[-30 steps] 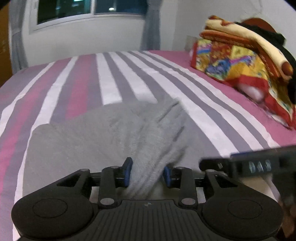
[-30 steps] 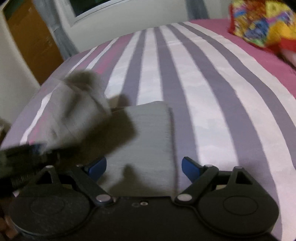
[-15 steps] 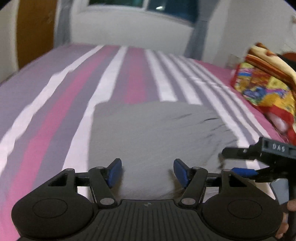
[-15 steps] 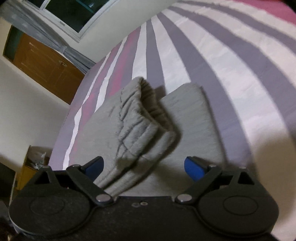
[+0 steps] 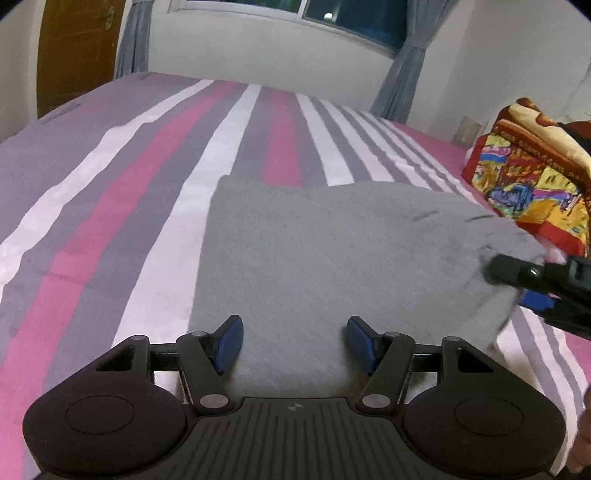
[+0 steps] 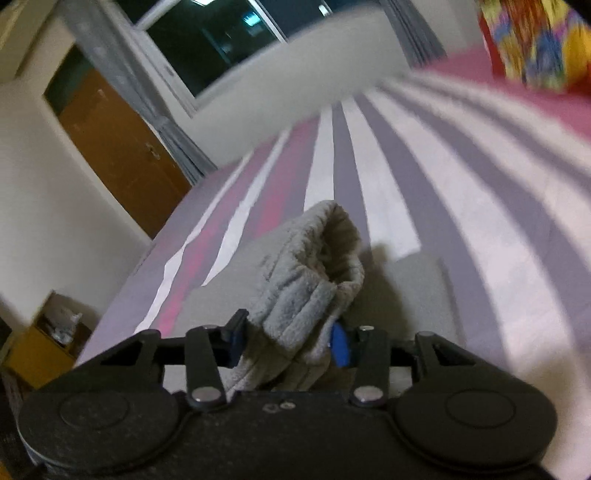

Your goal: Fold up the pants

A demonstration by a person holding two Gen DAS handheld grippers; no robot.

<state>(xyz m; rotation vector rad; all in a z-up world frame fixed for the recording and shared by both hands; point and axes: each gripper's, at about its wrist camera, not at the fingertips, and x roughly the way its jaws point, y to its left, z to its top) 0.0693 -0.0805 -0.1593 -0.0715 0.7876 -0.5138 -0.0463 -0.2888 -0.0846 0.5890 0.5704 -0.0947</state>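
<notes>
Grey fleece pants (image 5: 314, 251) lie folded flat on the striped bed. My left gripper (image 5: 295, 343) hovers at their near edge, open, with its blue pads apart and only flat cloth below them. At the right side of the left wrist view, my right gripper (image 5: 517, 286) holds the pants' right corner. In the right wrist view the jaws of the right gripper (image 6: 288, 343) are closing, and their pads press on a bunched, ribbed edge of the pants (image 6: 306, 280), raised off the flat layer (image 6: 417, 295).
The bed sheet (image 5: 147, 184) has pink, white and purple stripes. A colourful folded blanket (image 5: 535, 184) lies at the far right of the bed. A wooden door (image 6: 118, 147), a curtained window (image 5: 351, 18) and a yellow box (image 6: 48, 343) stand beyond the bed.
My left gripper let go of the bunched cloth, opened and swung left; the pants now lie flat before it. My right gripper went from open to pinching the bunched edge and rose.
</notes>
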